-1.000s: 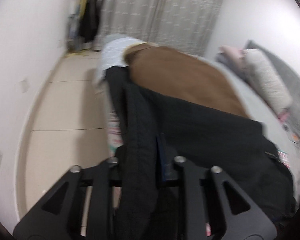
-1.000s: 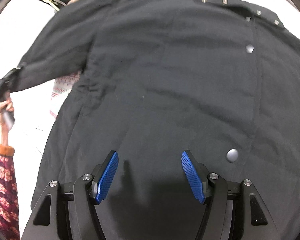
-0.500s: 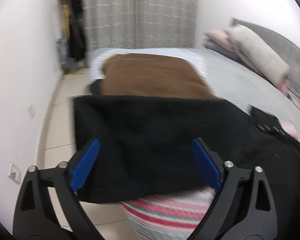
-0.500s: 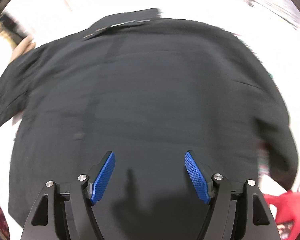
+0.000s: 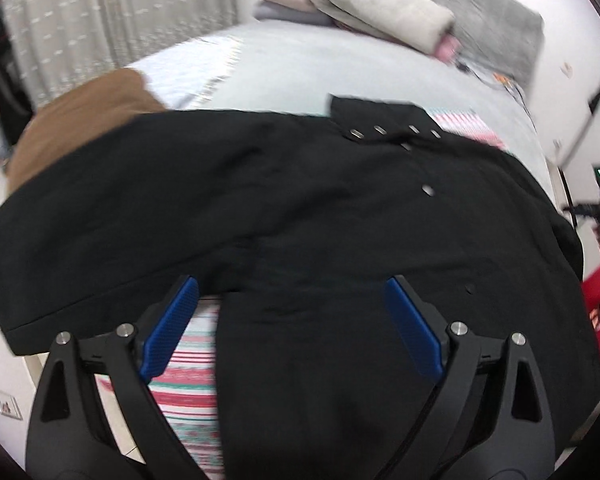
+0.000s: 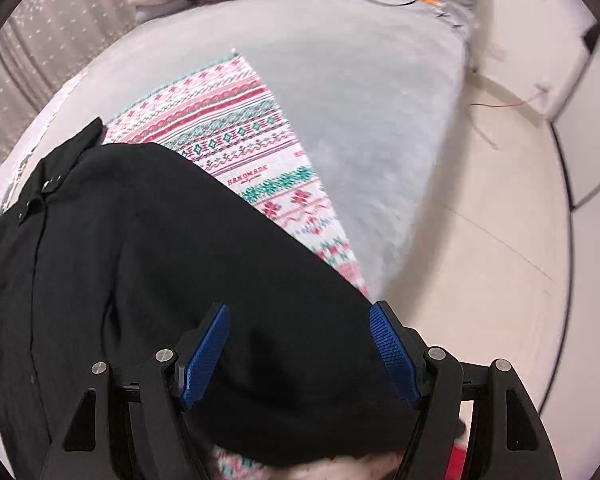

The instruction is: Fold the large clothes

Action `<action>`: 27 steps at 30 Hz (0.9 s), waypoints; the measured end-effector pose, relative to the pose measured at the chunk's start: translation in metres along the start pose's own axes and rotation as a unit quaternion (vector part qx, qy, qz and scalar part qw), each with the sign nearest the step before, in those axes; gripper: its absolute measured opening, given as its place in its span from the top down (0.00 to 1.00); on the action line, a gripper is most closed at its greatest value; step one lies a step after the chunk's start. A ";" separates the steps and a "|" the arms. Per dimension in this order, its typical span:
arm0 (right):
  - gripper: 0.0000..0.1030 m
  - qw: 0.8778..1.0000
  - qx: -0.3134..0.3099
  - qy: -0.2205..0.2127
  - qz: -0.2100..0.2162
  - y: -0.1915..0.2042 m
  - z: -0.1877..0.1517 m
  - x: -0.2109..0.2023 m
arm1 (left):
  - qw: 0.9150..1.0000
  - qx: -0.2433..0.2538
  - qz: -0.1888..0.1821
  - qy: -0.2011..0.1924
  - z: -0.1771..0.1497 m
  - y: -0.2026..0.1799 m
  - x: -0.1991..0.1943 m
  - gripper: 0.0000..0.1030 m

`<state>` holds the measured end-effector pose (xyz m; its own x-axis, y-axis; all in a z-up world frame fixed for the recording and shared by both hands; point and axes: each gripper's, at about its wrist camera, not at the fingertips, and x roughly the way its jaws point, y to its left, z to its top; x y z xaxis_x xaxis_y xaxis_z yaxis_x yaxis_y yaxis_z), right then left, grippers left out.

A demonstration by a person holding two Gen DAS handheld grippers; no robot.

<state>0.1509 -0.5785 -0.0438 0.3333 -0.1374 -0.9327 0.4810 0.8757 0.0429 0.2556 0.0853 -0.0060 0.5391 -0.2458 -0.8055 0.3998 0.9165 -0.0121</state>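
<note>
Black coat [image 5: 320, 216] spread on bed [image 5: 300, 60], below wide-open jaws of both grippers, ungripped.

Your black coat [image 5: 340, 208] showed silver snaps [image 5: 392, 132]; beneath it you had a blanket [image 6: 236, 140] banded in red, teal and white. The bedspread [image 6: 360, 120] was pale grey, the other garment [image 5: 80, 116] brown, your gripper pads [image 5: 172, 328] blue.

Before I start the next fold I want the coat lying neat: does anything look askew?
Yes. The coat lies crooked on the patterned blanket. One sleeve sticks out sideways past the bed edge over the floor instead of lying folded in.
</note>
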 end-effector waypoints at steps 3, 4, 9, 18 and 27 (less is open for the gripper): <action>0.30 0.999 -0.022 0.013 0.019 0.010 0.011 0.029 | 0.999 0.030 -0.008 0.014 0.001 -0.033 0.016 0.08; 0.34 0.999 -0.027 0.014 0.018 0.017 0.009 0.035 | 0.999 0.041 -0.009 0.021 0.001 -0.044 0.024 0.08; 1.00 0.994 -0.111 0.018 0.006 0.049 0.003 0.047 | 0.996 0.076 -0.023 0.038 -0.003 -0.081 0.044 0.08; 0.89 0.972 -0.038 -0.144 -0.182 0.039 0.061 -0.048 | 0.994 0.072 -0.066 0.048 -0.002 -0.111 0.061 0.08; 0.29 0.992 0.121 0.031 -0.007 -0.001 -0.014 -0.037 | 0.991 0.022 -0.126 0.033 -0.009 -0.113 0.057 0.08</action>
<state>0.1270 -0.5677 -0.0147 0.2780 -0.1143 -0.9538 0.6690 0.7355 0.1069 0.2341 -0.0290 -0.0557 0.3684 -0.4422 -0.8178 0.5485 0.8136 -0.1929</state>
